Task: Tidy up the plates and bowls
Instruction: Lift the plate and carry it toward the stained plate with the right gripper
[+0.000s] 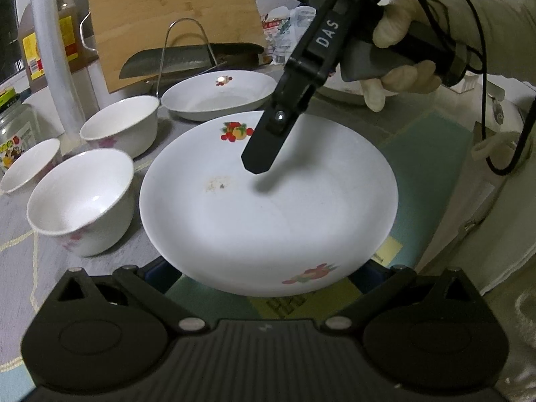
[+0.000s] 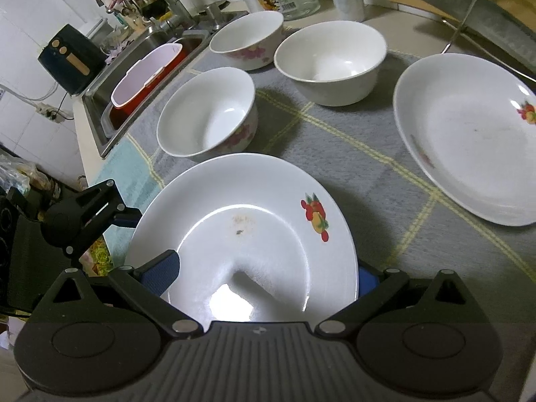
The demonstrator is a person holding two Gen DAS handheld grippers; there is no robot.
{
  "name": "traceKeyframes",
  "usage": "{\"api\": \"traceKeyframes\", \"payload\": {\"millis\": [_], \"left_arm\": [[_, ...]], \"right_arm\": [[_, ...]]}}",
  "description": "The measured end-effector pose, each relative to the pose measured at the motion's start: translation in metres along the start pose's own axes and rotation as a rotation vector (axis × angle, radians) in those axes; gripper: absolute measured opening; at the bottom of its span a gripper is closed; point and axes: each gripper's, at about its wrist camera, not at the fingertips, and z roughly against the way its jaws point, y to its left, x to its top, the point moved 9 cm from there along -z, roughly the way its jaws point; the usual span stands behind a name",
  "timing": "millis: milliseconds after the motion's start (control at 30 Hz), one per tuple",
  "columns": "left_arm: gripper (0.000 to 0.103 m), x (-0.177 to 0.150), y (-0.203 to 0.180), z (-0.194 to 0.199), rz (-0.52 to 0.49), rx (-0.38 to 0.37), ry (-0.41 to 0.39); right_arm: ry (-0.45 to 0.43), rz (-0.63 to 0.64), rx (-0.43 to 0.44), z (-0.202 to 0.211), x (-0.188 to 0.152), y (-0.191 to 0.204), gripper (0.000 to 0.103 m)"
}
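Note:
A white plate with fruit prints (image 1: 268, 221) (image 2: 254, 234) fills the foreground of both views. My right gripper (image 1: 258, 164) (image 2: 268, 266) is open and straddles the plate's rim, with one finger (image 2: 160, 274) over the inside and the other behind the plate. My left gripper (image 1: 264, 268) (image 2: 110, 214) is open at the plate's opposite edge, its fingertips hidden under the rim. A second plate (image 1: 221, 97) (image 2: 469, 140) lies flat farther back. Three white bowls with pink flowers (image 1: 83, 201) (image 1: 120, 127) (image 1: 26, 164) stand upright beside the plates.
A cleaver on a wire rack (image 1: 187, 60) and a bamboo cutting board (image 1: 174, 13) stand behind the plates. An oil bottle (image 1: 50, 33), a wrap roll (image 1: 57, 67) and a jar (image 1: 16, 127) line the back left. A sink (image 2: 100, 114) with a red tub (image 2: 147, 77) lies beyond the bowls. A gloved hand (image 1: 402, 67) holds the right gripper.

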Motion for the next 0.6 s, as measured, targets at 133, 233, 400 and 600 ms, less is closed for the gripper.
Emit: {"api": "traceKeyframes", "payload": {"millis": [133,233,400,600], "left_arm": [[0.102,0.011,-0.008,-0.005,0.001,0.001,-0.003],[0.102,0.02,-0.015,-0.009,-0.005,0.003,-0.005],[0.102,0.035,-0.026,-0.02,-0.009,0.0,-0.006],[0.102,0.051,-0.04,-0.031,-0.02,-0.008,-0.006]], "right_arm": [[-0.01,0.006,-0.002,0.013,-0.003,-0.009,0.103],[-0.017,0.008,-0.006,0.022,-0.007,-0.017,0.103],[-0.028,0.006,-0.012,0.037,-0.014,-0.03,0.103],[-0.043,-0.001,-0.016,0.056,-0.023,-0.049,0.103]]}}
